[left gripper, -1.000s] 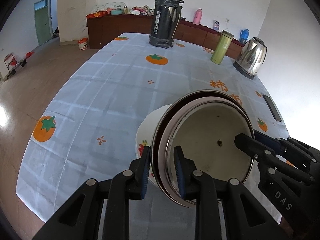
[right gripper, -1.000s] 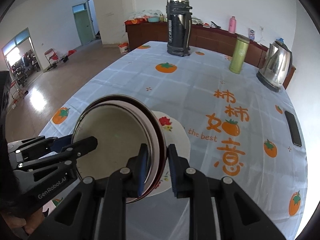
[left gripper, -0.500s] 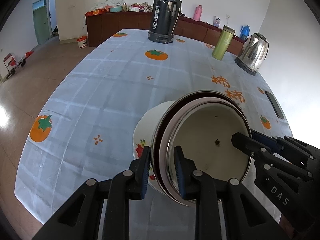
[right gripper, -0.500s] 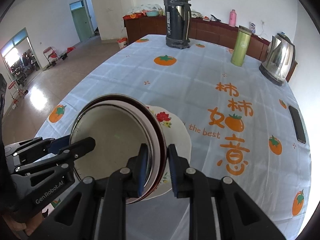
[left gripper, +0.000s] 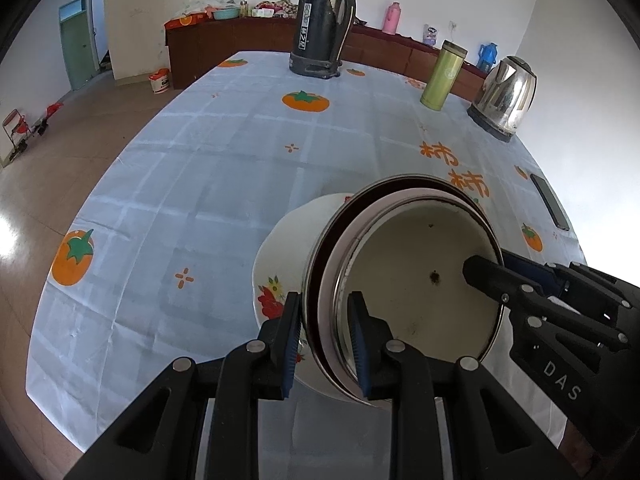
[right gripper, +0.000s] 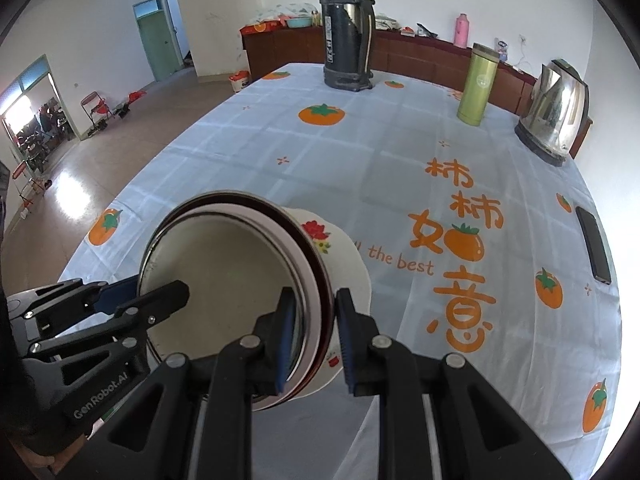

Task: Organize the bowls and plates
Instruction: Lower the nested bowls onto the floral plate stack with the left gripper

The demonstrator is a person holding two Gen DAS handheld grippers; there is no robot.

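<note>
Low in both frames, the left gripper (left gripper: 325, 334) and right gripper (right gripper: 313, 330) each clamp opposite rims of the nested metal bowls (left gripper: 420, 284), held directly above the flowered plate (right gripper: 344, 256).

Tablecloth-covered table (left gripper: 224, 184), flowered plate (left gripper: 280, 256)

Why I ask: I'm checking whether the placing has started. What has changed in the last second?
Nothing visible has changed. The left tool and right tool stay shut on opposite sides of the rim of the nested bowls, which are held tilted with the flowered plate behind them. Nothing was let go.
</note>
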